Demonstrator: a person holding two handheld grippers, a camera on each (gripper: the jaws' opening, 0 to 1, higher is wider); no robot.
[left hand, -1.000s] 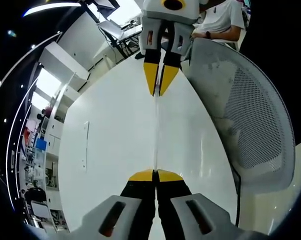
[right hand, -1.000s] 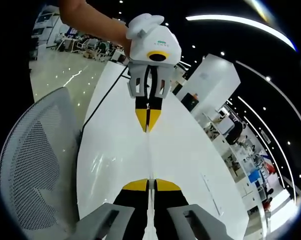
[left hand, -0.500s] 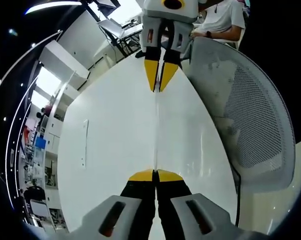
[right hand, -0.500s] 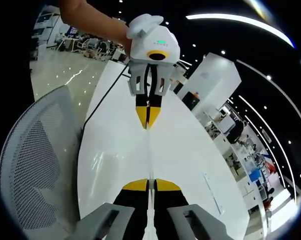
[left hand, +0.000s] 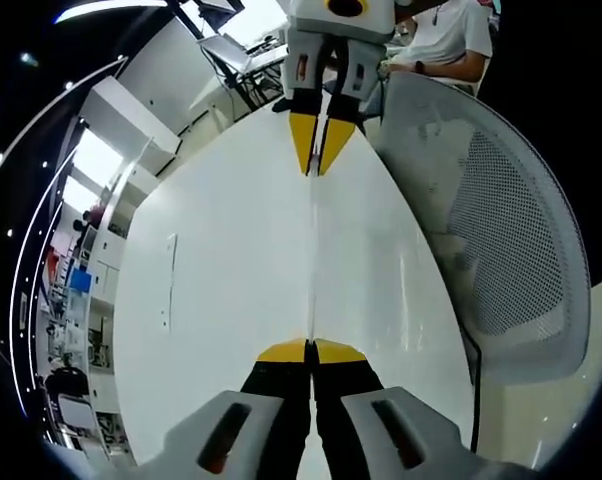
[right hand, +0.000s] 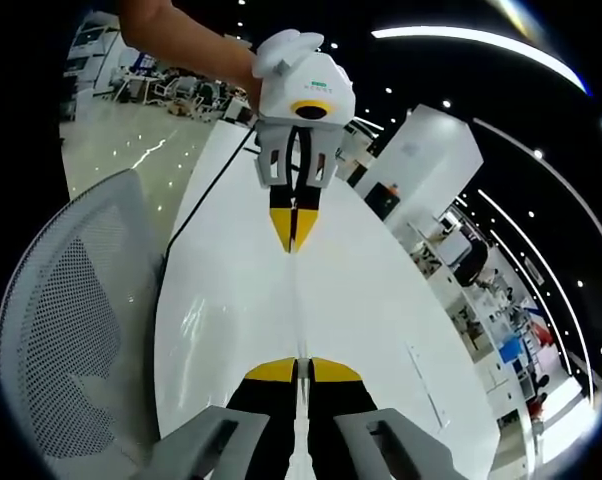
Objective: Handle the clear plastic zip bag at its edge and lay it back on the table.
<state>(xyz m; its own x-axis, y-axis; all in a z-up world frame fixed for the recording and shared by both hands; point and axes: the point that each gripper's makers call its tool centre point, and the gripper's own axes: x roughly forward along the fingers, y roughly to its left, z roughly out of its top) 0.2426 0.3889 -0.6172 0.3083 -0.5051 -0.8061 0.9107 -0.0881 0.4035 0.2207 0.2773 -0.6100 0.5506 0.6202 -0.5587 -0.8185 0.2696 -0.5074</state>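
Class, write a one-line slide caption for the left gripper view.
Two grippers stretch a clear bag edge-on above a white table.

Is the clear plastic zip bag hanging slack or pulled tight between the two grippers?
Pulled tight. The clear plastic zip bag shows edge-on as a straight line from the left gripper to the right gripper, both shut on it.

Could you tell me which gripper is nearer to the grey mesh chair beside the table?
Neither clearly: the left gripper and right gripper each pinch one end of the clear zip bag stretched edge-on above the table, alongside the mesh chair.
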